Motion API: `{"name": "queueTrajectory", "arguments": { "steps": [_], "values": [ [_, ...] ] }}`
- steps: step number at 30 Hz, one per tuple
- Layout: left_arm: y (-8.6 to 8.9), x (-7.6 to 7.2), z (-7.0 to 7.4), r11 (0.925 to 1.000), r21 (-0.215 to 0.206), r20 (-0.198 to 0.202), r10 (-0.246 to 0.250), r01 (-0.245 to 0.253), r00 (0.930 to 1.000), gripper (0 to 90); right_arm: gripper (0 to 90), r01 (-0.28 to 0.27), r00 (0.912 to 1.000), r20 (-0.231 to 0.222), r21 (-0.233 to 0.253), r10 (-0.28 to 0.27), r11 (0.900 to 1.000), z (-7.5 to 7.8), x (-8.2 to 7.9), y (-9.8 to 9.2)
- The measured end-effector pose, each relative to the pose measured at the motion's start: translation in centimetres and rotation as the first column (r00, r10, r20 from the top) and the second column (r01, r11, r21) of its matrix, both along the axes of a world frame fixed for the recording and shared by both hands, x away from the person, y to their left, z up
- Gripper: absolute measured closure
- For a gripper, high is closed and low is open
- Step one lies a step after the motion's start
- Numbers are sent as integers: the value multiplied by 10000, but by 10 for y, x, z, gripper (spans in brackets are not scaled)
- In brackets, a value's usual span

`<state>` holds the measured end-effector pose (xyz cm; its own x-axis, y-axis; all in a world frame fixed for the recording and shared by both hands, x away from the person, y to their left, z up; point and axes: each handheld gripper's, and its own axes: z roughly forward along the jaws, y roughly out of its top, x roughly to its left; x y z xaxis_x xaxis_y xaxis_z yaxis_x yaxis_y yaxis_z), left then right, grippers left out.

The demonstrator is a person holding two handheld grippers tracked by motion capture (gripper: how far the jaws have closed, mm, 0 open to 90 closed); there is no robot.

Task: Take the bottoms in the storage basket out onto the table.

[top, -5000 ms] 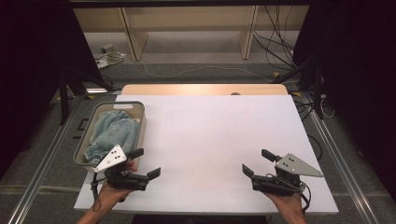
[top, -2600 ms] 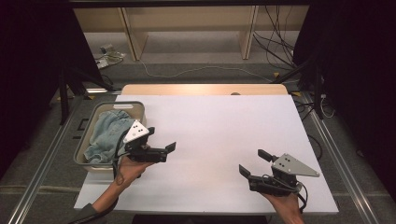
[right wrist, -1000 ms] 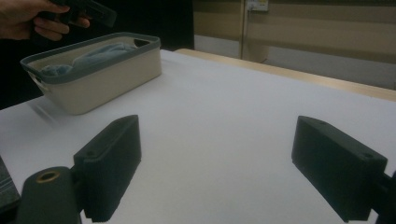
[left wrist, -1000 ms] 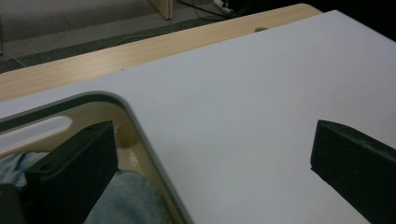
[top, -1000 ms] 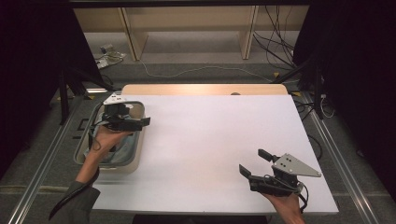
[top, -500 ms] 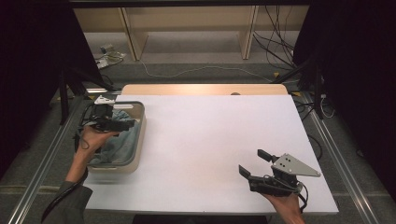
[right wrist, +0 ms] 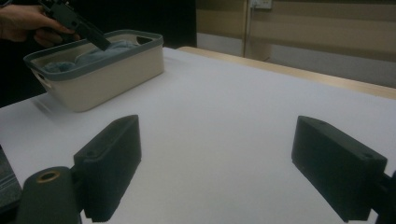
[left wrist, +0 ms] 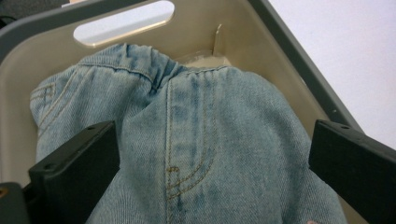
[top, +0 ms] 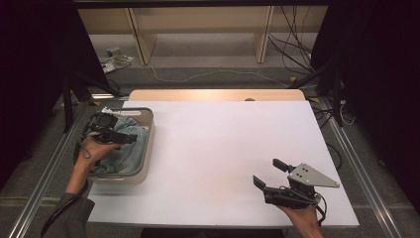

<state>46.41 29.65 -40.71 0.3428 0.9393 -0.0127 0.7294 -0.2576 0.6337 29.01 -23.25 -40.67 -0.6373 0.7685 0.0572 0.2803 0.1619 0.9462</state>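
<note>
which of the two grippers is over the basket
The left gripper, jaws open above the jeans in the basket; the right gripper sits over bare table.

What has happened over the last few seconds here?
The left tool travelled from the table's near edge up and over the basket, and now hovers open above the folded jeans, gripping nothing yet. The right tool stayed open by the near right corner; basket and jeans did not shift.
</note>
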Motion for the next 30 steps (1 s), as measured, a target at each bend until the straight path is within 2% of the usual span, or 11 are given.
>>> {"name": "queueTrajectory", "arguments": {
  "steps": [6,12,15,19,23,25,28,30],
  "values": [
    [0,1,-7,9996,195,-531,-198,209,9984,12,170,-9,10000,0,-2,9,10000,0,0,0],
    [0,2,-16,9983,402,-1256,-378,431,9914,6,170,-35,10000,-16,-14,35,10000,0,0,0],
    [-1,3,-19,9985,276,-1469,-432,478,9882,0,170,-48,10000,3,-38,48,10000,0,0,0],
    [-3,3,-23,9970,492,-1835,-492,591,9818,0,170,-59,10000,-4,-47,59,10000,0,0,0],
    [-5,4,-27,9962,688,-2003,-384,531,9790,0,170,-58,10000,-16,-45,58,10000,0,0,0],
    [-5,4,-30,9959,736,-2192,-362,535,9750,0,170,-65,10000,-39,-27,65,10000,0,0,0],
    [-5,4,-32,9962,676,-2535,-365,553,9666,0,170,-88,9998,-186,296,93,9995,0,1,-3],
    [-5,3,-33,9956,733,-2673,-375,591,9629,0,170,-15,9999,-150,265,19,9996,0,2,-4]
  ]
}}
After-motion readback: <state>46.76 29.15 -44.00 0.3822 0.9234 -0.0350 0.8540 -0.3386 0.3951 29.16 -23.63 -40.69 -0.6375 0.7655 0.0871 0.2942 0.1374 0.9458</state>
